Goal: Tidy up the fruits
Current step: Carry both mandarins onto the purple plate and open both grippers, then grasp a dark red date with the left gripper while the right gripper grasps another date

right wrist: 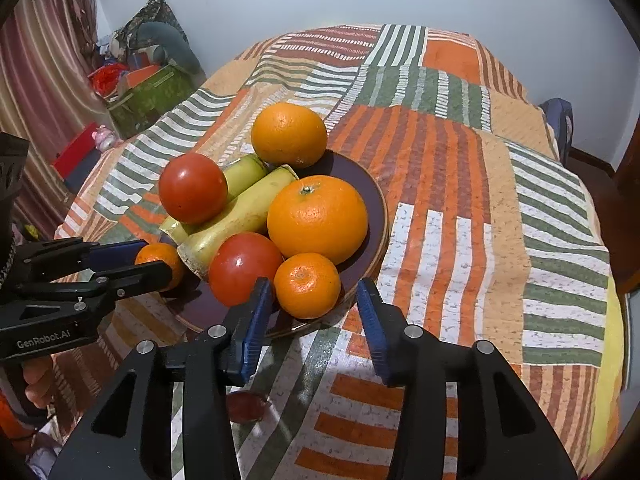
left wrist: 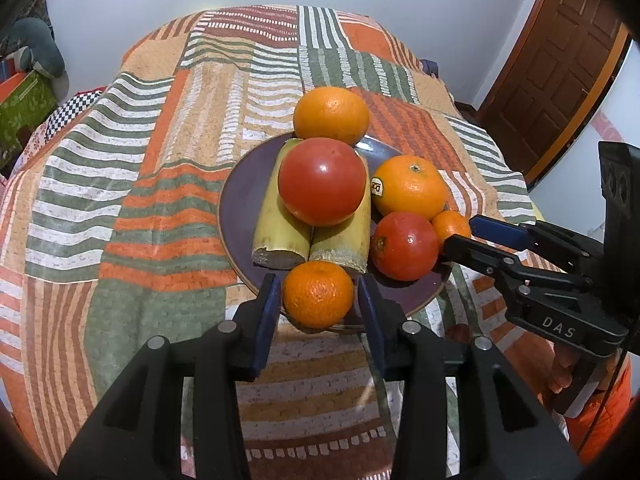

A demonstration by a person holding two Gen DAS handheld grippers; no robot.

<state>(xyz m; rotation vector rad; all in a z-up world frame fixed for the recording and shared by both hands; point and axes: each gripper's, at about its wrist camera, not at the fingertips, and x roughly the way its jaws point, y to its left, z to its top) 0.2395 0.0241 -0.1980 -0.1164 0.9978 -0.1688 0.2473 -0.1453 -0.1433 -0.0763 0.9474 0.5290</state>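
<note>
on the dark plate [left wrist: 240,204] there are two big oranges, two small mandarins, two red tomatoes and two yellow-green stalk pieces. in the left wrist view the far orange [left wrist: 331,115] sits at 12 o'clock on the rim, the stickered orange [left wrist: 410,187] at 2 o'clock, the lower tomato [left wrist: 405,246] at 4 o'clock, and the near mandarin [left wrist: 318,294] at 6 o'clock. the top tomato [left wrist: 322,181] rests on both stalk pieces [left wrist: 276,224], which lie side by side, long axis from 6 to 12 o'clock, cut ends toward the camera. the plate stands on a table with a striped cloth [left wrist: 132,208].

the left claw [left wrist: 318,300] is open around the near mandarin, pads just beside it. the right claw [right wrist: 316,300] is open around the second mandarin [right wrist: 307,285]; the lower tomato touches this mandarin and stands close to one finger. a brown door [left wrist: 560,60] is at 2 o'clock.
</note>
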